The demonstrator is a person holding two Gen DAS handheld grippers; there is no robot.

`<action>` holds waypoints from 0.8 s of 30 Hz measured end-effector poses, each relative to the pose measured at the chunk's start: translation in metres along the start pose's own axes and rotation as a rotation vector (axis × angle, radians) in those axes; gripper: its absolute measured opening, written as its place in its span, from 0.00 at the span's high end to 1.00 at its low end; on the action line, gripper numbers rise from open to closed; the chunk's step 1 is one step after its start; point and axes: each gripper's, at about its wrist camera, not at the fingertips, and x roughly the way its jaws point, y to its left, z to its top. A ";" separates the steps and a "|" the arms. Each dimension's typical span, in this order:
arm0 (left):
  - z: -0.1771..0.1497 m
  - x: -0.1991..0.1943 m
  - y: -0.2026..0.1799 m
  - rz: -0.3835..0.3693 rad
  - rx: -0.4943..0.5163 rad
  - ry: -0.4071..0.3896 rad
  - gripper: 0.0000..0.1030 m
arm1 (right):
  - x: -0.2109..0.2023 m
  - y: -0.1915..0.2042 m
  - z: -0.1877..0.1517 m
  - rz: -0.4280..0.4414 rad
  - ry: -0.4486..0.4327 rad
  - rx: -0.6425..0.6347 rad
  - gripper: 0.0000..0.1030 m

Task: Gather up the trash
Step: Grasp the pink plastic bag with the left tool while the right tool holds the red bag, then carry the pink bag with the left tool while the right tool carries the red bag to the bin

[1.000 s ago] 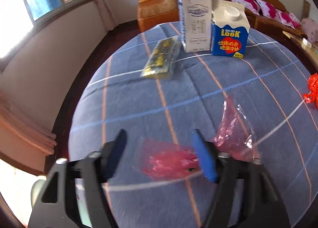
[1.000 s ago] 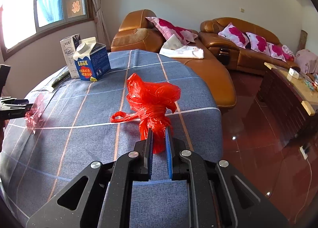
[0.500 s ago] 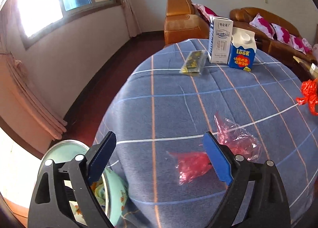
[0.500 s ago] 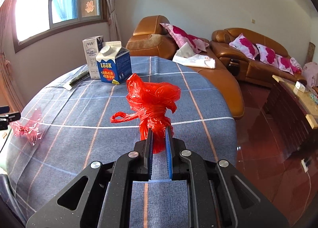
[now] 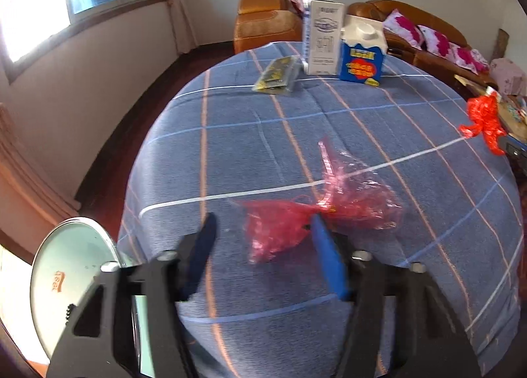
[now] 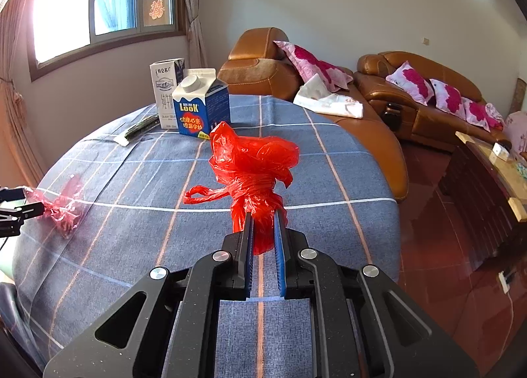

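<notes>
Left gripper [image 5: 263,233] fingers, closing but apart, straddle the crumpled pink translucent plastic wrapper [image 5: 316,216] lying crosswise, its right half beyond the right finger.

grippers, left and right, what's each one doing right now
Left gripper: open, jaws just closing around the pink wrapper, not yet pinching it.
Right gripper: shut on the red plastic bag.

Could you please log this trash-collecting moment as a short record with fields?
surface: round table under a blue checked tablecloth
right claw: shut on red plastic bag
left claw: jaws just closing around pink cellophane wrapper, not yet gripping
uncollected: white milk carton, blue LOOK carton, dark snack packet
</notes>
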 end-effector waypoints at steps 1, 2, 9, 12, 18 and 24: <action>0.001 0.000 -0.003 0.003 0.009 -0.001 0.63 | 0.000 0.000 0.000 -0.001 -0.001 -0.001 0.88; 0.001 -0.001 -0.004 0.007 0.017 -0.006 0.65 | 0.000 0.000 0.000 0.000 -0.003 -0.001 0.88; -0.003 -0.014 0.002 0.025 0.011 -0.030 0.79 | -0.003 0.007 -0.001 0.021 -0.009 -0.014 0.88; -0.007 -0.029 0.009 0.049 -0.003 -0.051 0.79 | -0.007 0.015 0.001 0.047 -0.021 -0.022 0.88; -0.018 -0.055 0.029 0.090 -0.048 -0.078 0.79 | -0.010 0.045 0.005 0.102 -0.034 -0.065 0.88; -0.032 -0.079 0.052 0.175 -0.095 -0.102 0.79 | -0.014 0.084 0.013 0.165 -0.050 -0.117 0.88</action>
